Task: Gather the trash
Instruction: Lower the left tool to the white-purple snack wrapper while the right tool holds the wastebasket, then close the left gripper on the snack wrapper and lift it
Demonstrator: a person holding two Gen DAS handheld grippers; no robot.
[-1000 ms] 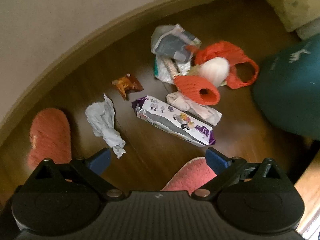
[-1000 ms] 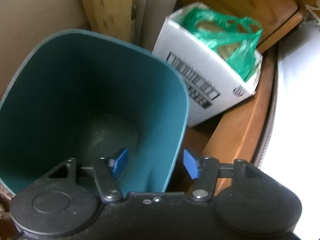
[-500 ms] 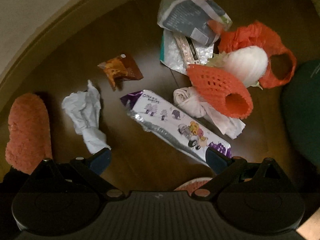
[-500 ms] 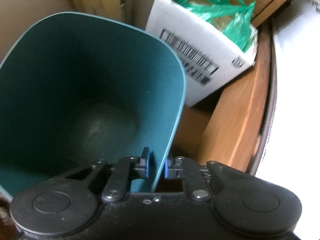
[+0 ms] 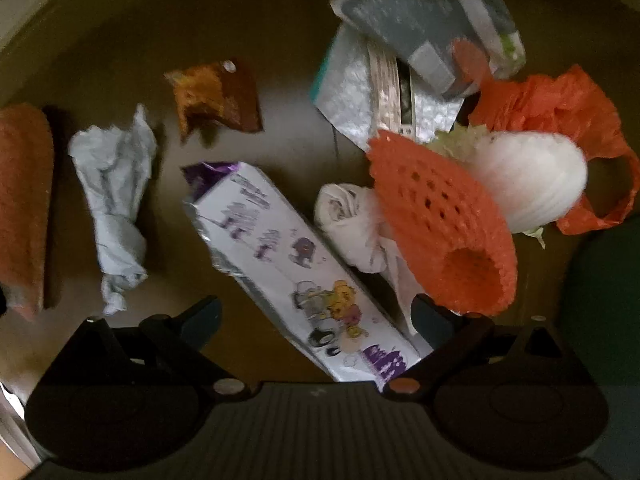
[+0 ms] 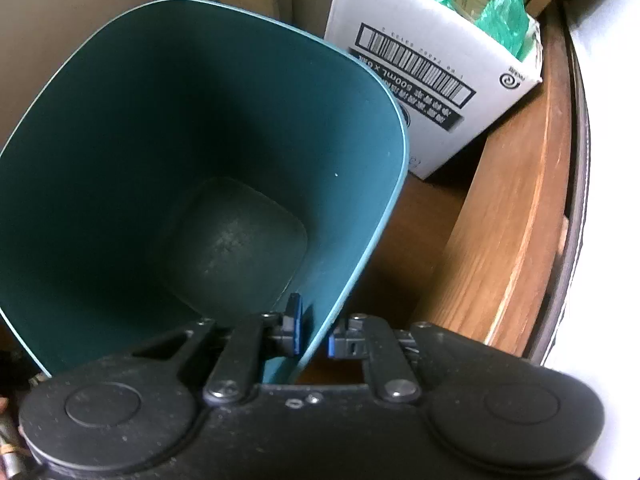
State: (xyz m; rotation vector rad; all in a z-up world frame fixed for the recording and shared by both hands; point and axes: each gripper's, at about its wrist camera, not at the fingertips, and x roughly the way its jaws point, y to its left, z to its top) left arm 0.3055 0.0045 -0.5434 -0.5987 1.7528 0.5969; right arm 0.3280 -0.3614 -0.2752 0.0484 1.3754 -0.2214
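Trash lies scattered on the floor (image 5: 280, 40), so the spread left tool (image 5: 316, 316), straddling the purple-printed wrapper (image 5: 296, 268), should settle squarely before pinching, while the right tool (image 6: 314, 334) clamps the teal bin (image 6: 160, 120) wall steady.

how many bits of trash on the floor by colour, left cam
orange: 3, net sleeve, plastic bag, snack wrapper
white: 3, tissue, wad, foam net
purple-white pack: 1
grey/silver packets: 2
total: 9
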